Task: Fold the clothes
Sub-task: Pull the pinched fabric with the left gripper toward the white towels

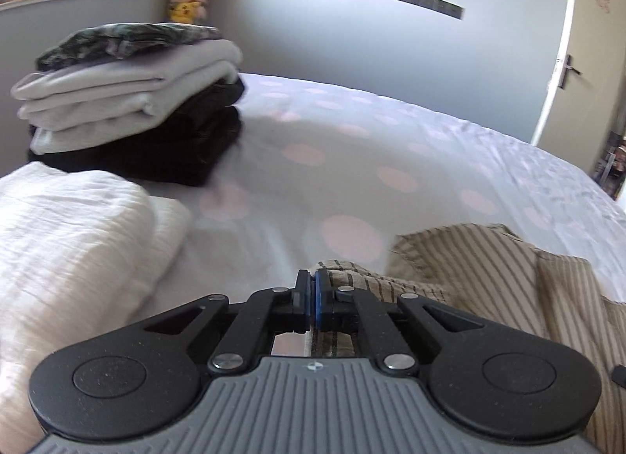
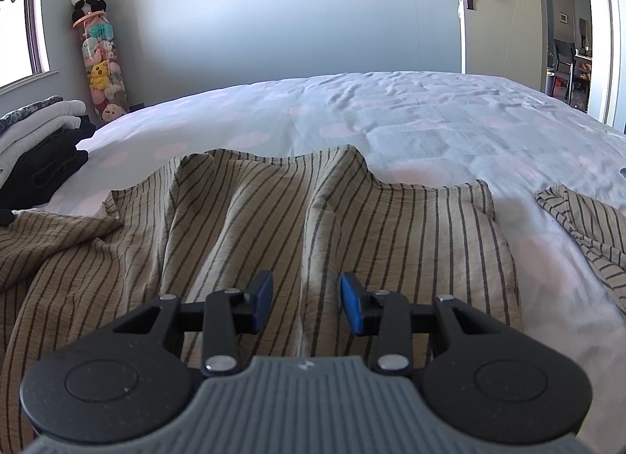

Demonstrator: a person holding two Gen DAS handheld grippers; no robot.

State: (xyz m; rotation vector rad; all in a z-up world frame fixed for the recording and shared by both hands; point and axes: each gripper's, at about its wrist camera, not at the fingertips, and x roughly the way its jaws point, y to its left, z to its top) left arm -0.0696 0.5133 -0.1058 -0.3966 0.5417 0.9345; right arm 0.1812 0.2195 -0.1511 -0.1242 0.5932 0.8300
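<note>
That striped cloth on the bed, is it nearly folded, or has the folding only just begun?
Only just begun. Done: a stack of folded clothes sits at the bed's far left. In hand: the left gripper is shut on an edge of the striped garment, while the right gripper hangs open above it. Left: the garment lies rumpled and spread out, with no neat fold showing.

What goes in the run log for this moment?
left gripper: shut on shirt | right gripper: open over shirt | stack: folded
</note>
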